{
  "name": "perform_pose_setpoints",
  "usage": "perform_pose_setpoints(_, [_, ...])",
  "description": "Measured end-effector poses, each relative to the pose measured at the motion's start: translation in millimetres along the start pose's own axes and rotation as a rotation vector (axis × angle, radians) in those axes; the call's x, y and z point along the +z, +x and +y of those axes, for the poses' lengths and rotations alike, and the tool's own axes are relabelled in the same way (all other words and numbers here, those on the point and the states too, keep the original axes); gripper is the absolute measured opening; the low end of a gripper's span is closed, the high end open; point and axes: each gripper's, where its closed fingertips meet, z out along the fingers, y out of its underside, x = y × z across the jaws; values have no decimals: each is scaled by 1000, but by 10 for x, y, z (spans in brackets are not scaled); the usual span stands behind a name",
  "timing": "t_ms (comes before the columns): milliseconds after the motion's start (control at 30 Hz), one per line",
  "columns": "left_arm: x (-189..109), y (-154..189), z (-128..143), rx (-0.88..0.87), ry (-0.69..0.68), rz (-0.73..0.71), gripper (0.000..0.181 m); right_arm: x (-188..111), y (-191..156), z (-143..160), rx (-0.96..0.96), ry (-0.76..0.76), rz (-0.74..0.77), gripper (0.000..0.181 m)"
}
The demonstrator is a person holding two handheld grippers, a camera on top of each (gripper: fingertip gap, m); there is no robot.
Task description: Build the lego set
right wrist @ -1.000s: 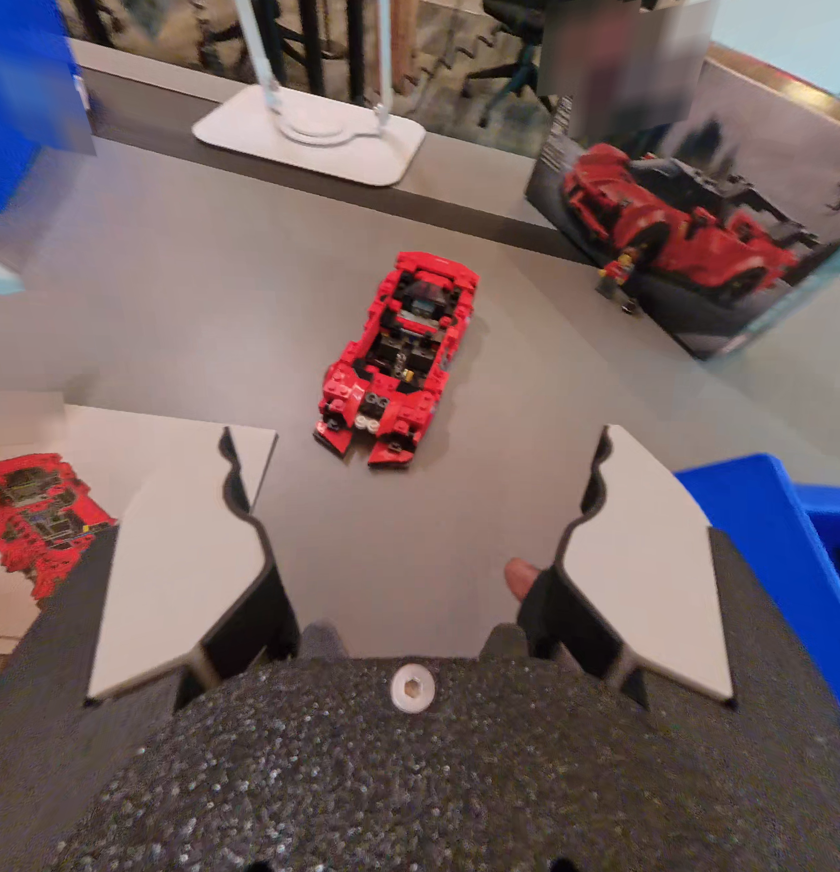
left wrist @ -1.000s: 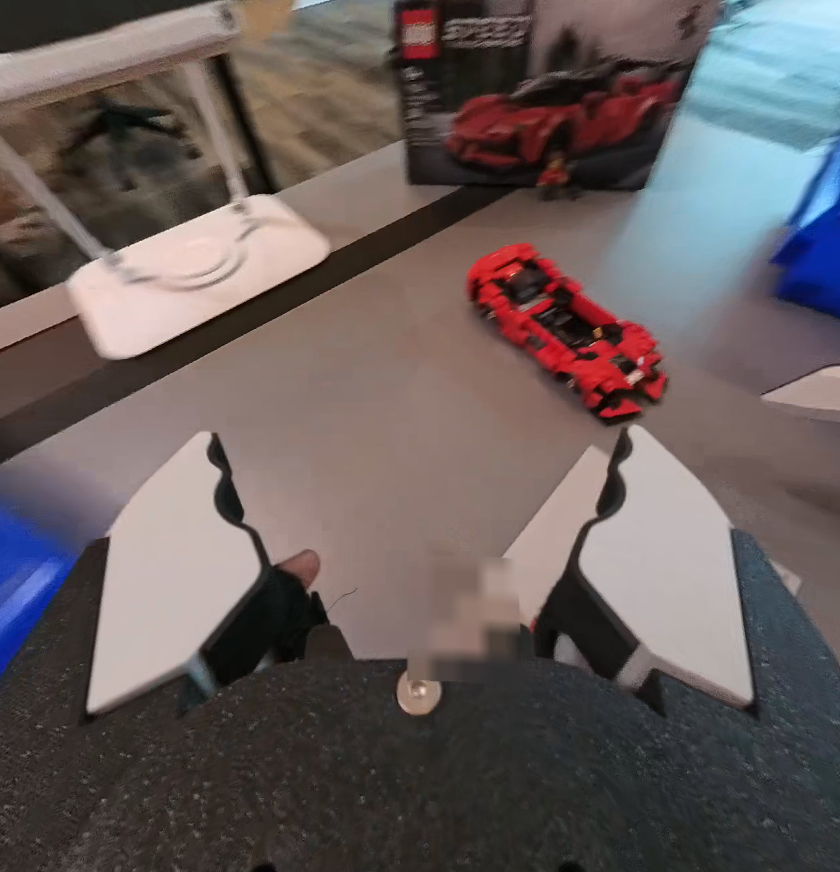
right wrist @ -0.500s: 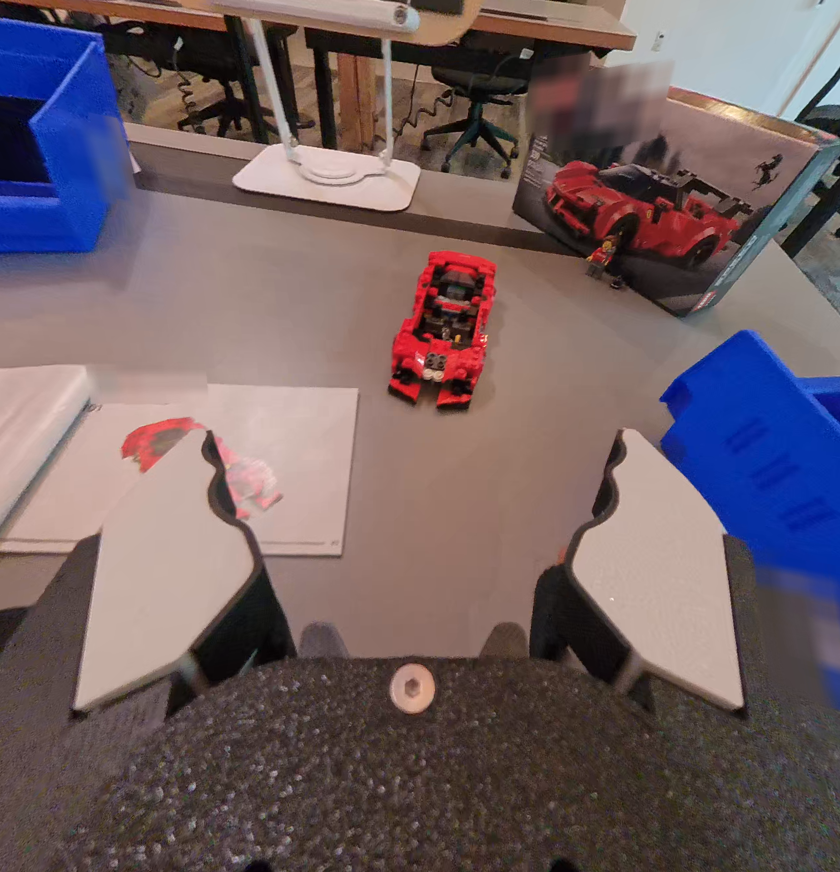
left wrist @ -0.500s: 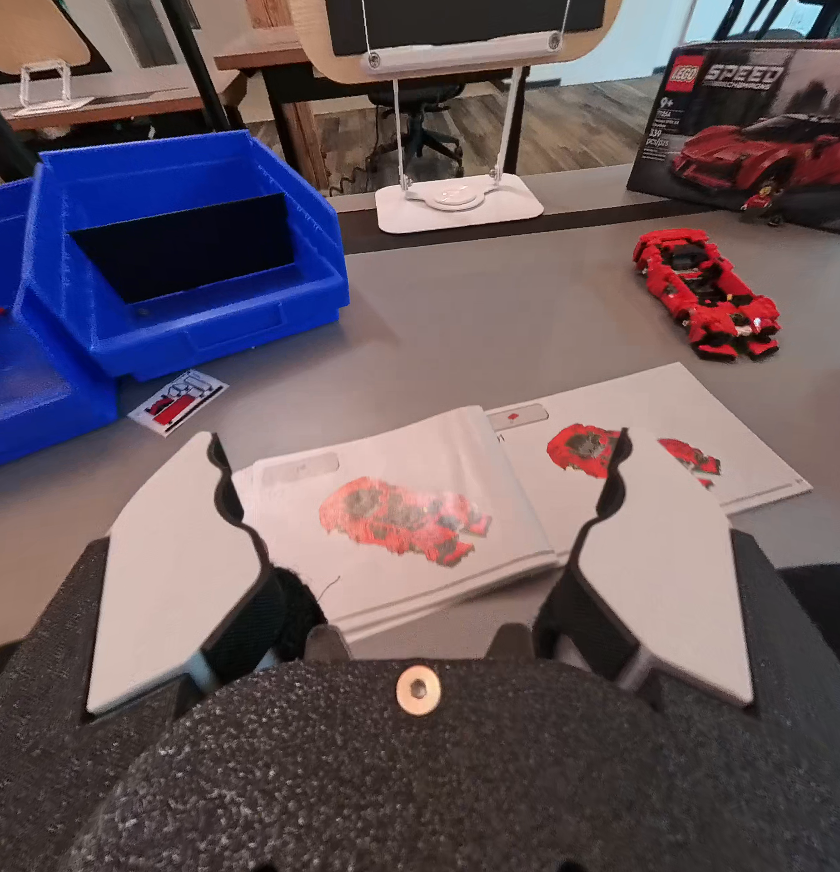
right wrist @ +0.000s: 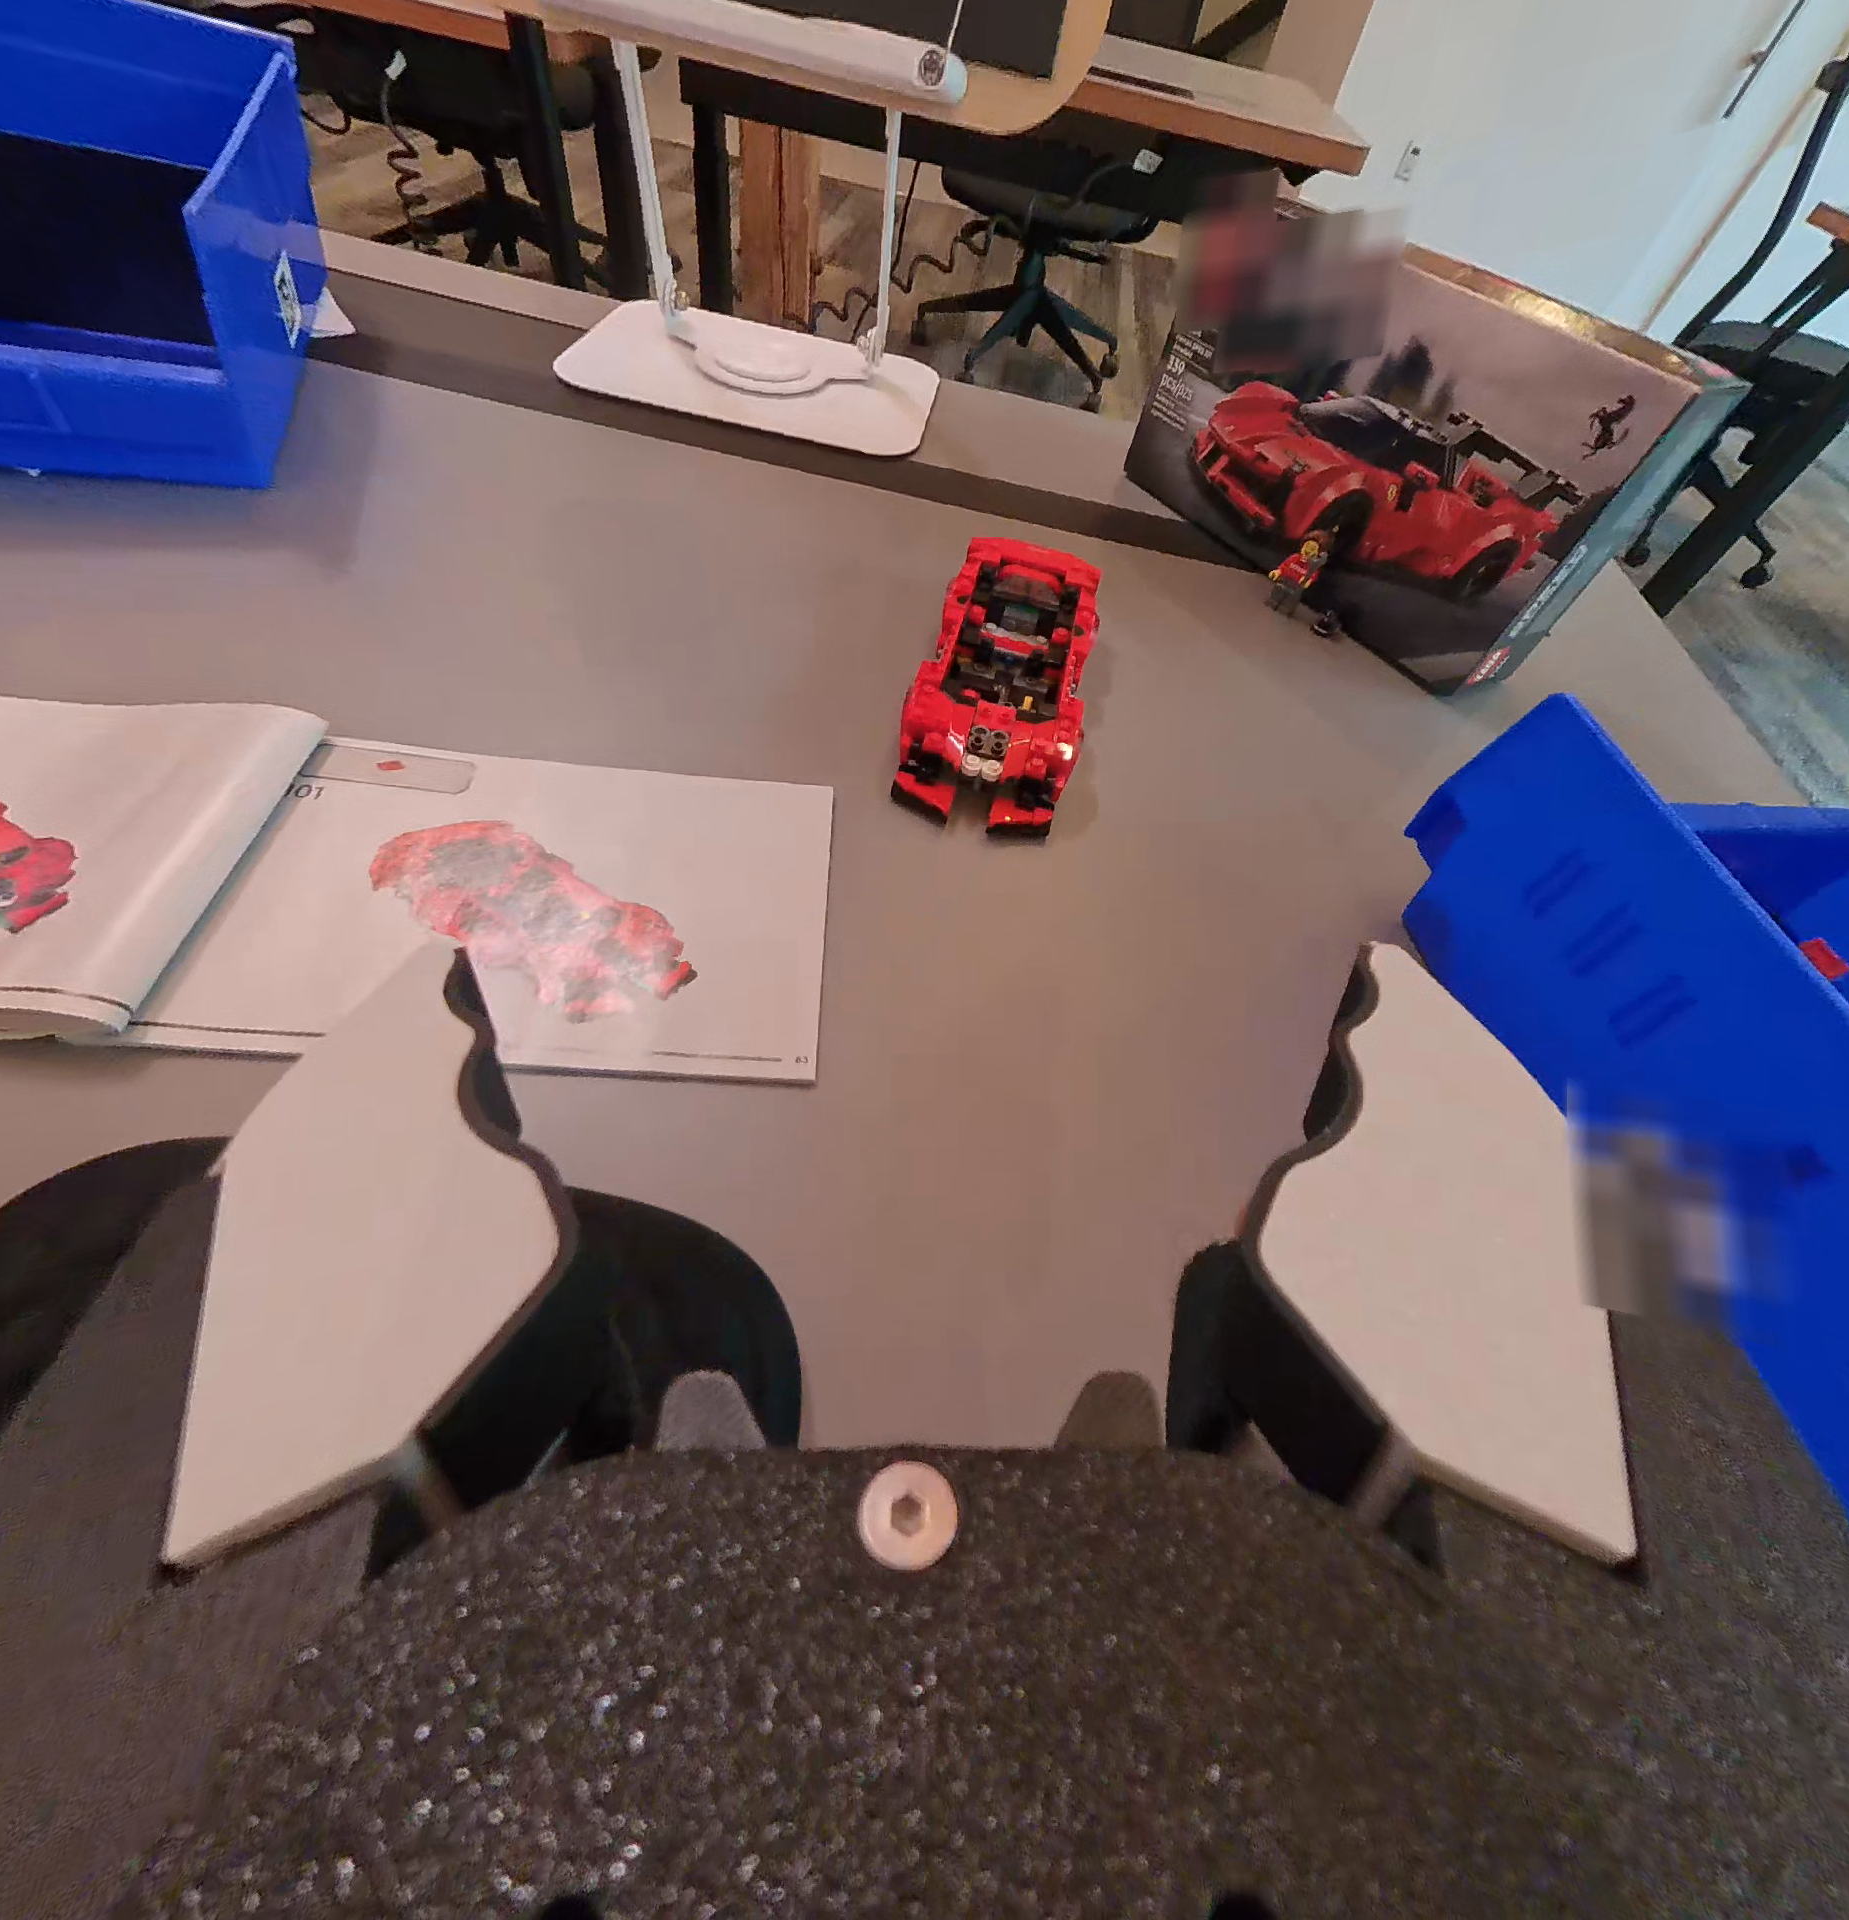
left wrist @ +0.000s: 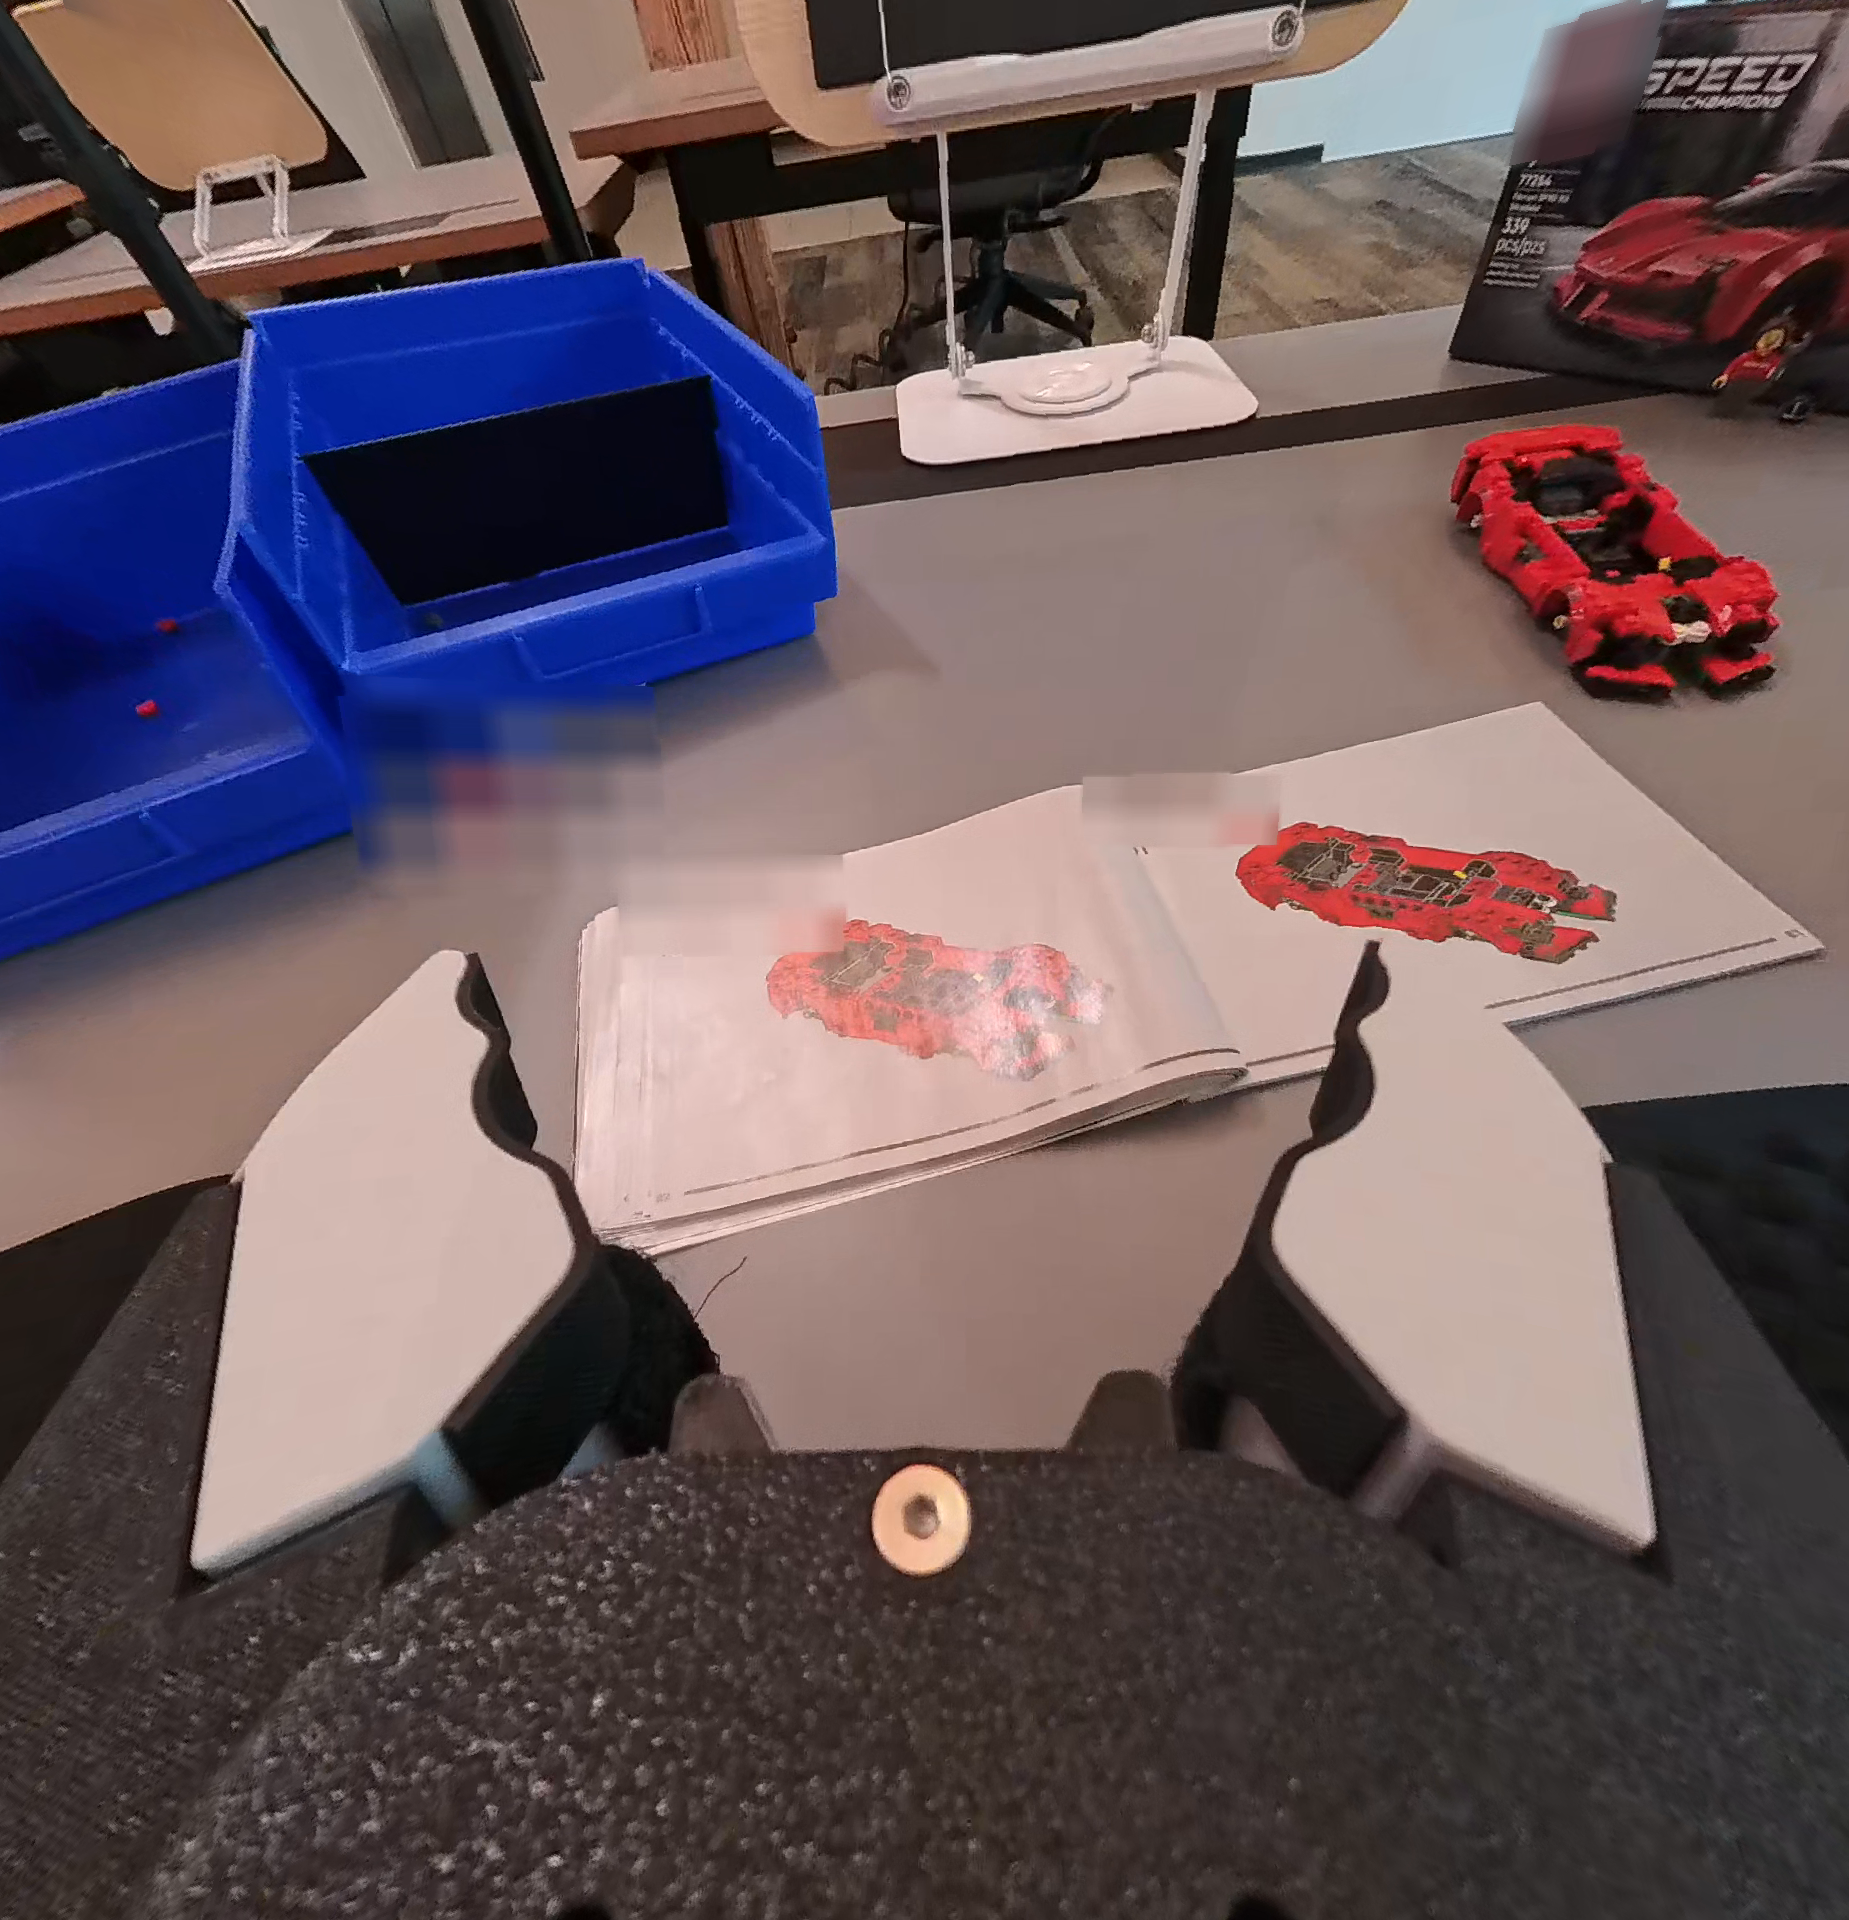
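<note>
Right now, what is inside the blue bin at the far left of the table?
In the far-left blue bin, two small red pieces lie on its floor. Its left part is out of frame, so more pieces may lie there.

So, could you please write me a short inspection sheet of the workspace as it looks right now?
Surface: grey table, flat.
Job's things: red toy car unfinished, standing alone; open instruction booklet nearer; car box and a small figure behind.
Clutter: blue bins on the left, two loose red bits in one; another blue bin on the right.
Grippers: left tool and right tool open, empty.
Cables: nothing seen on the table.
Surroundings: white lamp base, office chairs, desks.
</note>
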Motion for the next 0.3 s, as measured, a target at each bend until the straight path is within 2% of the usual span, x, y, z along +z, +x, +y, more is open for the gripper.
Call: perform_pose_setpoints(300, [1,27,-62,31,11,-17,146,10,84,21,-12,-11,21,147])
